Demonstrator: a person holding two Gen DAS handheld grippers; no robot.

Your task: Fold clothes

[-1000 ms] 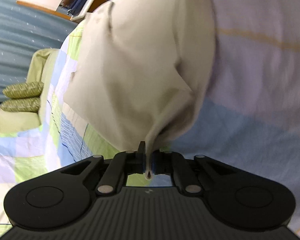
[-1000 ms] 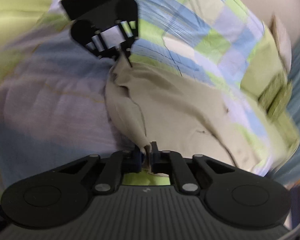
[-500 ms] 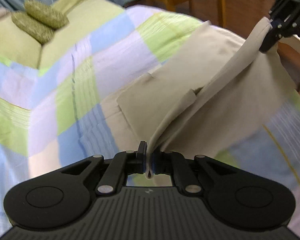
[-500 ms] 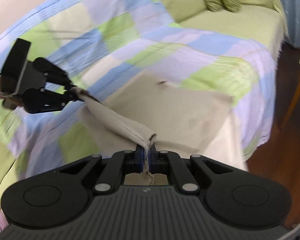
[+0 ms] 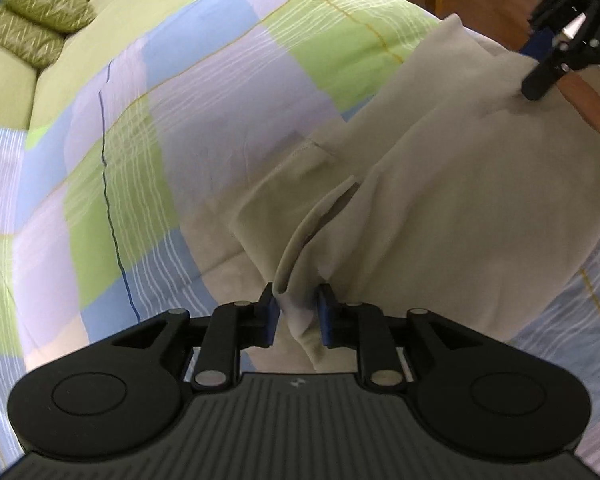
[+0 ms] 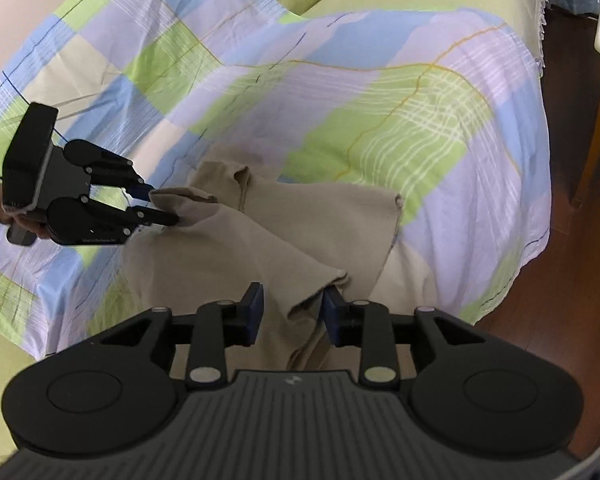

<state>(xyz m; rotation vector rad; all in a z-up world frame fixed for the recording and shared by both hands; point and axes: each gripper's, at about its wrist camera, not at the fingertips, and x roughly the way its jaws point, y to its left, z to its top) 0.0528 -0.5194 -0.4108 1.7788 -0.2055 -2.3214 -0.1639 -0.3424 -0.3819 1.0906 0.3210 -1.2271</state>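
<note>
Since the earlier frames both grippers have carried the beige cotton garment (image 5: pixel 452 200) across & laid it on the pastel checked quilt (blue, green, lilac squares) (image 5: pixel 148 128); it used to hang stretched between them, now it lies slack w/ one half doubled over the other. Left gripper (image 5: pixel 297 314), black w/ blue pads, points steeply down at the bed; its jaws have just been opening, and a bunched fold of the garment's edge sits loose in the gap. The cloth brushes the blue pads (image 5: pixel 269 316) but is no longer clamped, so released. Right gripper (image 6: pixel 291 312) tilts down less steeply, toward the foot of the bed; its jaws have also just been opening, w/ a corner of the cloth drooping between them, touching the right-hand pad, not pinched. Released too. In the right wrist view the left gripper (image 6: pixel 162 204) comes in from the left edge, fingers parted around the garment's far fold, a hand (image 6: pixel 24 226) w/ a grey sleeve cuff gripping its handle. In the left wrist view the right gripper (image 5: pixel 540 76) sits top right, tips at the cloth's far corner. Garment lies near the quilt's edge, one side hanging off over the dark wood floor (image 6: pixel 560 340). Two green patterned cushions (image 5: pixel 36 20) rest on a plain green sheet (image 5: pixel 4 88) at the far end.
</note>
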